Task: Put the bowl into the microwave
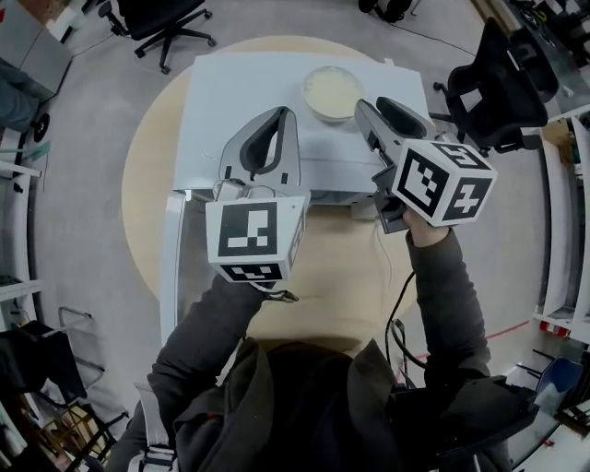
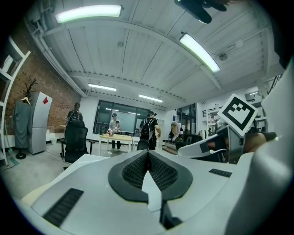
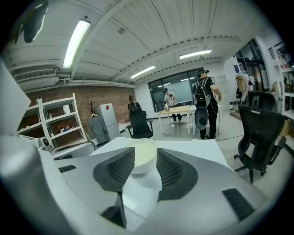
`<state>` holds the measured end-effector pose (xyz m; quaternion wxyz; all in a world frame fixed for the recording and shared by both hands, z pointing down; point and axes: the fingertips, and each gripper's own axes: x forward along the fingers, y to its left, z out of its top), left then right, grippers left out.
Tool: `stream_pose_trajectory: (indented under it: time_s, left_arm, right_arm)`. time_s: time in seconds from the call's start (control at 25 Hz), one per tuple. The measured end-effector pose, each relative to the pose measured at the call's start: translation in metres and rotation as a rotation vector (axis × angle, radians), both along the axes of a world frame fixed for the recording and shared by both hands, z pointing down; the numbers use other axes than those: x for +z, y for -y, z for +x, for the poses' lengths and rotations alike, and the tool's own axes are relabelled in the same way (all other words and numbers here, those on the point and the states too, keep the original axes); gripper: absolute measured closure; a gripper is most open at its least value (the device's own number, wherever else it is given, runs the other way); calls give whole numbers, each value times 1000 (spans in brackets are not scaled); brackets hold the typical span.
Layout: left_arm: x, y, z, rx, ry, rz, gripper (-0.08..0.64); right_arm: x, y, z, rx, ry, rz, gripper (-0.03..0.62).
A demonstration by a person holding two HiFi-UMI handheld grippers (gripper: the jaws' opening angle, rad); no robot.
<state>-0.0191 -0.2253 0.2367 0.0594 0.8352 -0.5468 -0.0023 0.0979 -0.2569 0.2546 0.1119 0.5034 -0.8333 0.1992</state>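
A pale cream bowl [image 1: 332,92] stands on top of the white microwave [image 1: 230,101], near its far right. My right gripper [image 1: 364,111] is just to the bowl's right and near side, its jaws open. In the right gripper view the bowl [image 3: 143,155] shows in the gap just beyond the pads [image 3: 120,167], which do not press on it. My left gripper [image 1: 284,115] hovers over the middle of the microwave's top. Its jaws are shut with nothing between them [image 2: 148,159]. A white panel [image 1: 171,263], apparently the microwave's open door, stands out toward me from the front left corner.
The microwave sits on a round wooden table [image 1: 323,277]. Black office chairs stand at the far left [image 1: 161,18] and at the right [image 1: 498,83]. A cable [image 1: 398,304] hangs from my right hand. People stand at a distant table [image 3: 183,110].
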Motion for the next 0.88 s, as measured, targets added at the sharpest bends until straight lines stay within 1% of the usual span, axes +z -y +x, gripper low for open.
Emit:
stream_pose_trajectory:
  time_s: [0.2,0.32,0.48,0.56,0.6,0.8,0.88]
  left_arm:
    - [1,1,0,9,-9,-3,551]
    - [2,1,-2,14,-11,-4,551]
    - [6,2,-4,13,-17,-16,552]
    - [7,1,-4,9,-21,-20,552]
    - [7,1,-4,7,-21,-21,551]
    - [10,1,-8,3,-23,-23,551]
    - [11,2,-9,-1,-24,-28,551]
  right_arm:
    - [10,21,4,53,56,-74,456]
    - [13,31,8,82,87,-95,456]
    - [20,38,7,85,106,-122,460]
    - [22,38,4,71,117,-135,474]
    - [22,38,3,63,125,-140,503]
    - [25,39,2,45,141,-143,565]
    - [25,38,1,41,128,-143,568]
